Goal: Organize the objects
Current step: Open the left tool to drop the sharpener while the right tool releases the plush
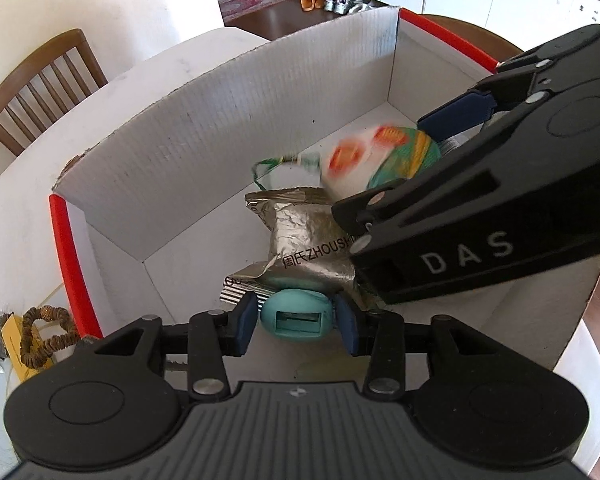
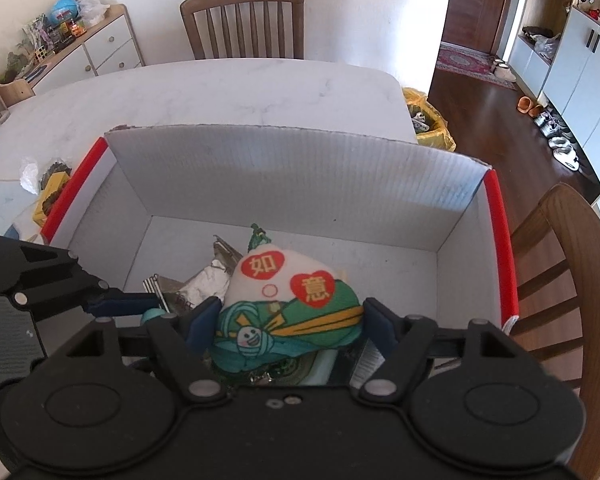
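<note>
A white cardboard box [image 1: 220,140] with red edges stands on the table. In it lies a silver foil pouch [image 1: 312,240]. My left gripper [image 1: 296,318] is low inside the box, its blue pads just off either side of a small teal oval thing [image 1: 296,304] that rests by the pouch. My right gripper [image 2: 288,316] is open around a white and green plush charm [image 2: 284,304] with red hearts; a gap shows at its right pad. In the left wrist view the plush charm [image 1: 380,156] is blurred. The left gripper's finger [image 2: 120,302] shows at the left of the right wrist view.
The box [image 2: 280,168] sits on a white marble table [image 2: 220,92]. A beaded bracelet [image 1: 44,340] on a yellow packet lies outside the box's left wall. Wooden chairs [image 2: 244,20] [image 2: 560,280] stand at the far side and the right. A yellow-lined bin [image 2: 428,120] is on the floor.
</note>
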`<state>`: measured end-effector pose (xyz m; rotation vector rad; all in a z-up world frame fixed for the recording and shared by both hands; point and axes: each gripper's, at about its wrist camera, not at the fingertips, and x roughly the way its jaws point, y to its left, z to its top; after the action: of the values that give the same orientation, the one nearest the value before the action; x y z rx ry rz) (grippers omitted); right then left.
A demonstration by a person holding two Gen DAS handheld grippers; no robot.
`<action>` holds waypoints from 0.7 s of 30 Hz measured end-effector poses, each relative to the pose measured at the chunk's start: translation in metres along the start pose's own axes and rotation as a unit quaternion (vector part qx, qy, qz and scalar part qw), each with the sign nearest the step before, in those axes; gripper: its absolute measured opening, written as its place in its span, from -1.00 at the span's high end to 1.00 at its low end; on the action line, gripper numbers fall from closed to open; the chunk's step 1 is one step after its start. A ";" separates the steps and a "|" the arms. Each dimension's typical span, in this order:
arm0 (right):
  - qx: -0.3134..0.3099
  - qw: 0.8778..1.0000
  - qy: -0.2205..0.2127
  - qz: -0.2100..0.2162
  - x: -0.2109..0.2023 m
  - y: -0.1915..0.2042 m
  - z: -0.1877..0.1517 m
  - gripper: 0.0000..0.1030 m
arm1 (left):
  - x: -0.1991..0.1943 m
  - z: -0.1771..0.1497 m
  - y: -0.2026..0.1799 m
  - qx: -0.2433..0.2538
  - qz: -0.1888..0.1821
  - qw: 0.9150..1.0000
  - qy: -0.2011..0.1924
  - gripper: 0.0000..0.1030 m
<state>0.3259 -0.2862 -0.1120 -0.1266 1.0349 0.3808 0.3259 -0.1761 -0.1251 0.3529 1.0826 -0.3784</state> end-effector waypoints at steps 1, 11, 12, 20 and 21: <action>0.000 1.000 -0.003 -0.001 -0.002 0.000 -0.001 -0.56 | -0.002 -0.001 -0.001 0.001 0.002 1.000 -0.003 0.08; 0.015 1.000 -0.024 0.008 -0.031 -0.006 0.000 -0.57 | -0.026 -0.006 -0.002 -0.010 0.002 0.999 -0.034 -0.17; 0.016 0.999 -0.027 0.009 -0.035 -0.006 0.000 -0.58 | -0.029 -0.007 -0.002 -0.013 0.002 0.999 -0.039 -0.19; 0.024 0.998 -0.051 0.017 -0.064 -0.002 -0.005 -0.60 | -0.050 -0.012 0.004 -0.032 0.006 0.997 -0.076 -0.19; 0.025 0.998 -0.054 0.019 -0.067 -0.001 -0.006 -0.60 | -0.054 -0.013 0.006 -0.034 0.006 0.996 -0.080 -0.19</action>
<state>0.2910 -0.3059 -0.0575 -0.0413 0.9399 0.3923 0.2961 -0.1587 -0.0817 0.2633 0.9339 -0.3518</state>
